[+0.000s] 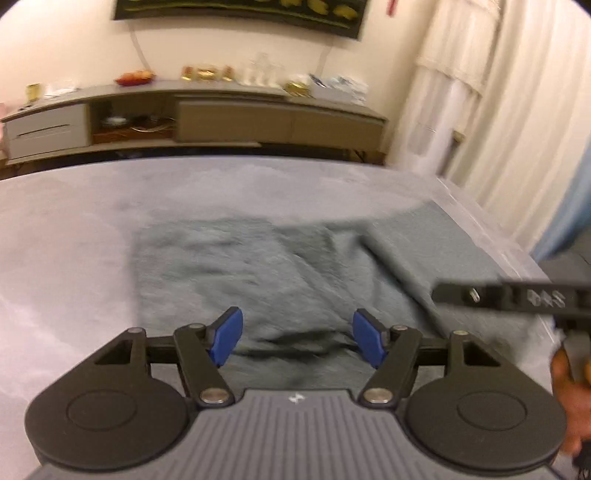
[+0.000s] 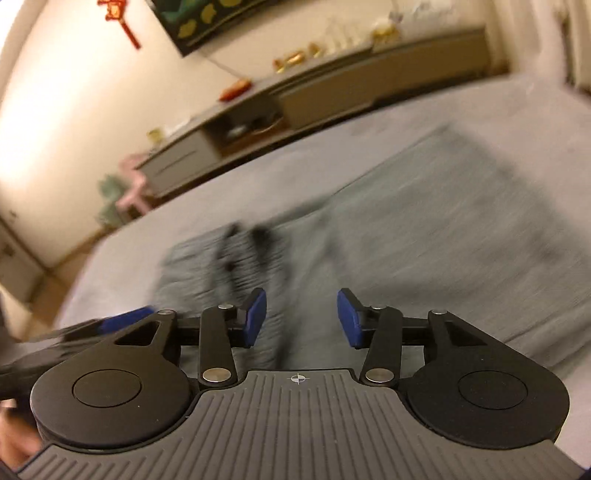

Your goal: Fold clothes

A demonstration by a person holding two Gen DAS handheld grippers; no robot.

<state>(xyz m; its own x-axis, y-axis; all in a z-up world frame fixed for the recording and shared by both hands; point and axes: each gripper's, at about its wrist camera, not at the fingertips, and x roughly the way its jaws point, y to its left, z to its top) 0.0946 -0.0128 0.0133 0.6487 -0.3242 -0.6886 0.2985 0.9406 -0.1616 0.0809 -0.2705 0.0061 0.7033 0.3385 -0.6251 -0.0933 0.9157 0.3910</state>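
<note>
Left wrist: left gripper (image 1: 297, 338) had fingers apart, nothing between; the grey-green garment (image 1: 236, 273) lay on the bed (image 1: 74, 206) just beyond and below the pads.
Right wrist: right gripper (image 2: 301, 319) likewise stood apart and empty above the garment (image 2: 424, 229); picture blurred.

No words, numbers or brand names are showing legibly in either view. The only marks are two small white emblems printed on the ribbed grey housings: one is sitting at the front edge of the left gripper (image 1: 297, 341) body, a tiny angular logo too small to make out, and a crosshair-in-circle sign is sitting at the same spot on the right gripper (image 2: 301, 319) body. The dark wall picture (image 1: 240, 13) is showing yellow shapes, too blurred to tell as writing.
</note>
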